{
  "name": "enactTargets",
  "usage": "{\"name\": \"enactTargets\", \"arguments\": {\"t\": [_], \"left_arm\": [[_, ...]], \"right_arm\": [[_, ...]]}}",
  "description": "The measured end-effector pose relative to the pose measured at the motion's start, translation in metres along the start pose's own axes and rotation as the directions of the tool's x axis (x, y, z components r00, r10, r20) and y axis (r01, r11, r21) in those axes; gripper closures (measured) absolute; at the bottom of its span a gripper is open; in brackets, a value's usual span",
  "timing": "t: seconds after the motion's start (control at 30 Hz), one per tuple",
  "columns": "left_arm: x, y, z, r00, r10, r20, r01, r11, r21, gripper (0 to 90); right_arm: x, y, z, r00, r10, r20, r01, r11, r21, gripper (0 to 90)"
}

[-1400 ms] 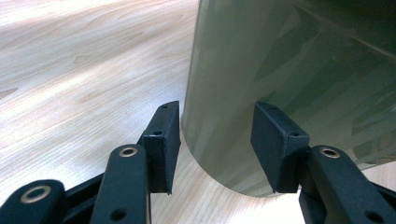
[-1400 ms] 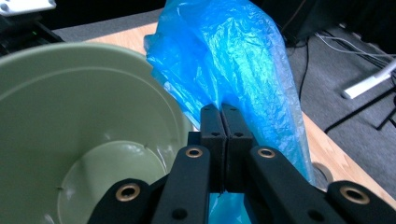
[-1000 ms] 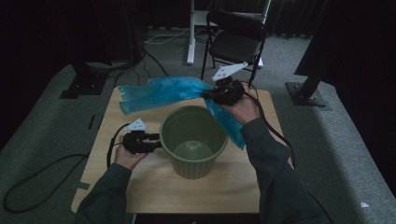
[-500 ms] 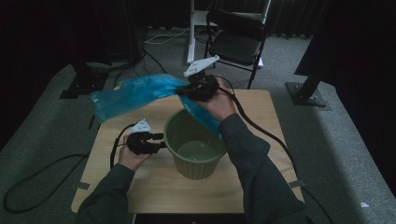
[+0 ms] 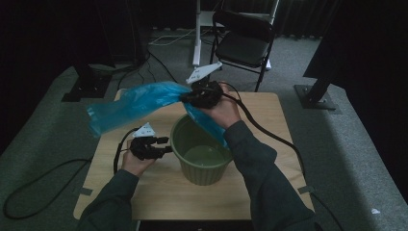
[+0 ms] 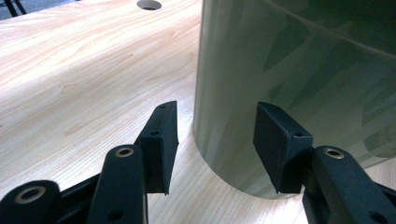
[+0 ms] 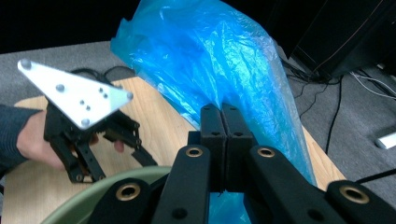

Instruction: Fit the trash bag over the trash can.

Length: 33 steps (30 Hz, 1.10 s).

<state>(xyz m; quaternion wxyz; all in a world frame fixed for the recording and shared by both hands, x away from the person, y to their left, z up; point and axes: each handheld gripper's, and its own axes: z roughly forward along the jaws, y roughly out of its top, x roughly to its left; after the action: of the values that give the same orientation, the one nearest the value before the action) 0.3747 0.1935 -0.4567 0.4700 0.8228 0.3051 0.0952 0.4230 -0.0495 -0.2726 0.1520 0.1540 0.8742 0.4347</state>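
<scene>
Presently on the tabletop point(image 5: 159, 197):

1. Green bucket point(image 5: 202, 166): upright near the tabletop's centre, mouth open.
2. Blue plastic bag point(image 5: 132, 106): held in the air above the bucket's far rim, its bulk trailing out to the left, a short end hanging into the bucket.
3. Right gripper point(image 5: 187, 97): jaws pressed together on the bag.
4. Left gripper point(image 5: 166, 144): low beside the bucket's left wall, jaws wide apart and just opened a little further, nothing gripped; the bucket's wall stands just beyond them.
</scene>
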Motion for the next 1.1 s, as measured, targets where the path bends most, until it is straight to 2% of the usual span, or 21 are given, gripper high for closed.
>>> {"name": "enactTargets", "arguments": {"t": [0.07, 0.2, 0.5, 0.73, 0.9, 1.0, 1.1], "left_arm": [[0.000, 0.000, -0.001, 1.0000, -0.004, -0.004, 0.004, 1.0000, -0.007, 50.1], [0.000, 0.000, -0.006, 0.9999, -0.002, -0.013, 0.002, 0.9998, -0.018, 50.0], [-0.001, 0.001, -0.015, 0.9993, -0.007, -0.036, 0.005, 0.9981, -0.062, 50.1], [0.000, 0.001, -0.015, 0.9994, -0.008, -0.032, 0.006, 0.9981, -0.061, 50.0], [0.000, 0.000, -0.015, 0.9995, -0.010, -0.029, 0.008, 0.9982, -0.059, 49.9], [0.001, 0.000, -0.016, 0.9995, -0.013, -0.028, 0.011, 0.9979, -0.063, 49.9], [0.001, 0.000, -0.016, 0.9995, -0.013, -0.028, 0.011, 0.9980, -0.062, 49.9]], "right_arm": [[0.000, -0.005, -0.001, 0.9999, 0.008, -0.012, -0.008, 0.9998, -0.016, 89.4], [0.001, -0.014, -0.003, 0.9999, 0.010, -0.010, -0.010, 0.9999, -0.007, 89.4], [-0.007, -0.031, -0.009, 0.9985, 0.053, 0.010, -0.053, 0.9986, -0.003, 89.4], [-0.005, -0.020, -0.004, 0.9979, 0.065, -0.002, -0.065, 0.9972, -0.038, 89.3], [0.007, -0.005, 0.007, 0.9987, 0.045, -0.023, -0.047, 0.9976, -0.051, 89.4], [0.015, 0.004, 0.011, 0.9982, 0.037, -0.046, -0.040, 0.9970, -0.067, 89.4], [0.017, 0.009, 0.013, 0.9949, 0.053, -0.087, -0.062, 0.9926, -0.105, 89.4]]}}
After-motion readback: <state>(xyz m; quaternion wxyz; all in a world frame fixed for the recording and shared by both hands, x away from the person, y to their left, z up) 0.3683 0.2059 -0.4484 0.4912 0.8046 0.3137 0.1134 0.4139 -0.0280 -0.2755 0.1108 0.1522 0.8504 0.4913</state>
